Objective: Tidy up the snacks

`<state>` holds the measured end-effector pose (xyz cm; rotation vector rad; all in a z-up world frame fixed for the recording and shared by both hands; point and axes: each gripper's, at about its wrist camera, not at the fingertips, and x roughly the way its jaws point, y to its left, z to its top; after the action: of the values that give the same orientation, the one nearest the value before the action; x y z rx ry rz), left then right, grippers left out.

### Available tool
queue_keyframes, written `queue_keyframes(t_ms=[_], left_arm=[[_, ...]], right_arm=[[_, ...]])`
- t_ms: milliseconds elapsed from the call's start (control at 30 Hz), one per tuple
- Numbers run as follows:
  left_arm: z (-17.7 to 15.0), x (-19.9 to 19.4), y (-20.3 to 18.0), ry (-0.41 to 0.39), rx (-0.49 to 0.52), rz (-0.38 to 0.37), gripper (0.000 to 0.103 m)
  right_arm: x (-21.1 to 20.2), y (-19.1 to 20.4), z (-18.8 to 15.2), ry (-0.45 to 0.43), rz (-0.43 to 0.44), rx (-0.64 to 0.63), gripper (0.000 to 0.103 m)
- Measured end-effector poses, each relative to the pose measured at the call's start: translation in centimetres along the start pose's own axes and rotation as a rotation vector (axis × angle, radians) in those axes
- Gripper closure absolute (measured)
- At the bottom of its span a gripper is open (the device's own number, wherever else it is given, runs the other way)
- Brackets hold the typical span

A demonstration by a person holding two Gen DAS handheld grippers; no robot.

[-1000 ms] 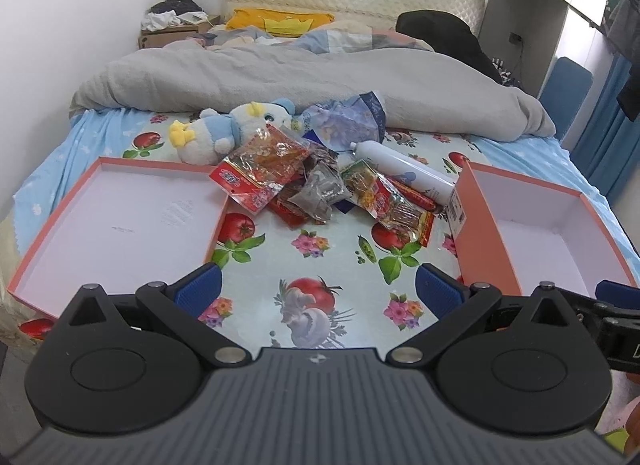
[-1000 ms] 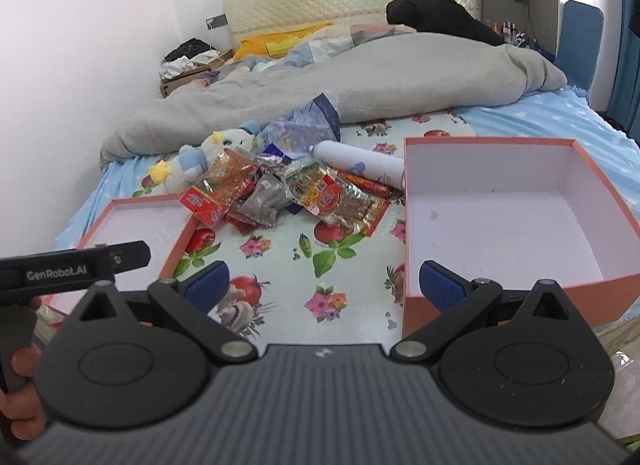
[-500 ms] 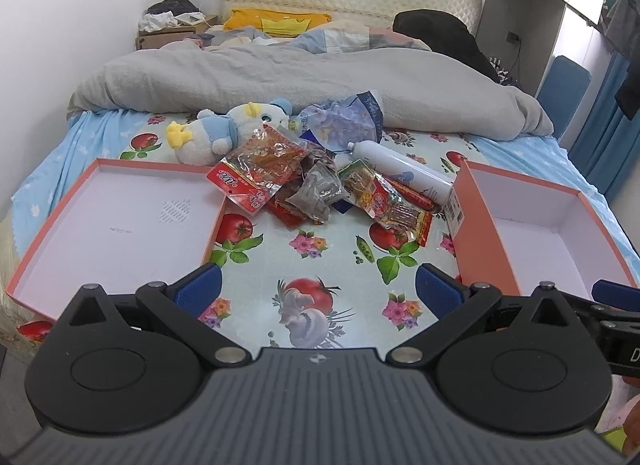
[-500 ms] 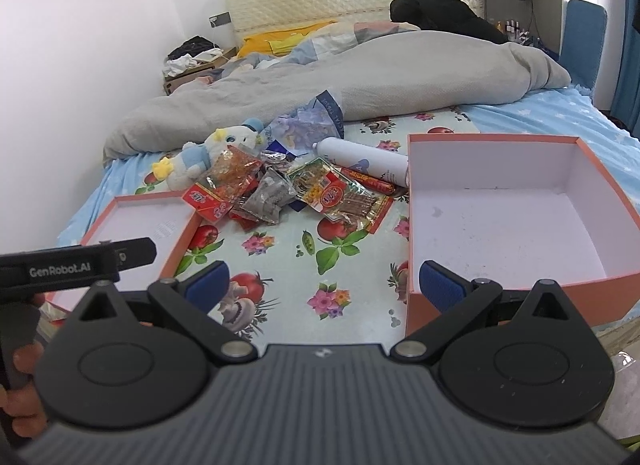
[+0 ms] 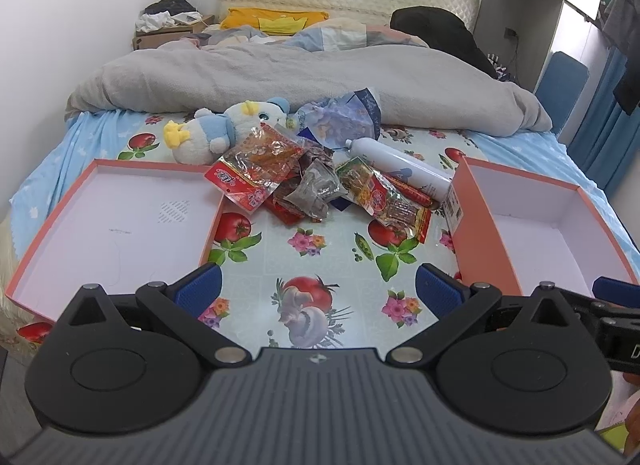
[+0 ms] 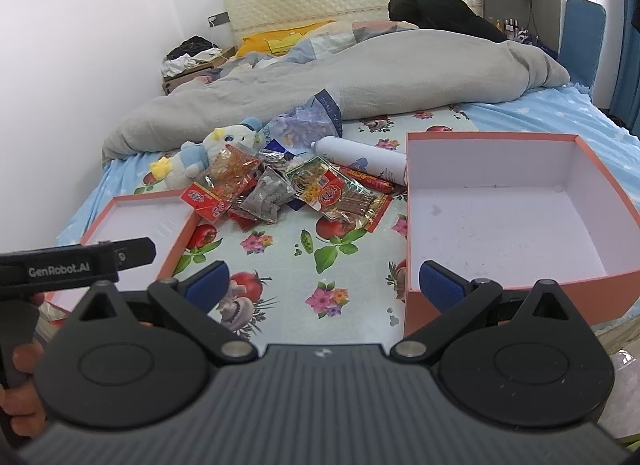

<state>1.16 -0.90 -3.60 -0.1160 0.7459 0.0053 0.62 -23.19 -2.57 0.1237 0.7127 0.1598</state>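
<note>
Snack packets [image 5: 320, 189] lie heaped on the fruit-patterned cloth [image 5: 304, 265] of the bed, between the shallow orange lid [image 5: 120, 225] and the deeper orange box [image 5: 532, 233], with a white bottle [image 5: 396, 171] and a plush toy [image 5: 212, 133] touching the heap. Both the left tool [image 5: 318, 289] and the right tool [image 6: 324, 283] hang wide apart and empty, well short of the pile. The packets look light, crinkly and slippery, their contents likely brittle; a flat sealed edge, such as that of the red packet [image 5: 252, 175], seems the safest place to pinch.
</note>
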Motion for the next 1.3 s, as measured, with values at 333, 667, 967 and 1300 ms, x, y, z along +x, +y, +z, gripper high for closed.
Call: queue_keyframes(t_ms=[333, 667, 967, 1300], left_arm=[[-0.3, 0.2, 0.0, 0.004, 0.004, -0.005, 0.000], [0.0, 1.1, -0.5, 0.027, 0.017, 0.000, 0.000], [0.1, 3.3, -0.3, 0.056, 0.007, -0.017, 0.000], [0.3, 5.6, 0.5, 0.082, -0.005, -0.009, 0.000]], right_arm=[[0.1, -0.2, -0.2, 0.003, -0.007, 0.000, 0.000], [0.1, -0.4, -0.3, -0.002, 0.001, 0.000, 0.000], [0.4, -0.5, -0.5, -0.003, -0.005, -0.018, 0.000], [2.1, -0.5, -0.6, 0.022, -0.008, -0.004, 0.000]])
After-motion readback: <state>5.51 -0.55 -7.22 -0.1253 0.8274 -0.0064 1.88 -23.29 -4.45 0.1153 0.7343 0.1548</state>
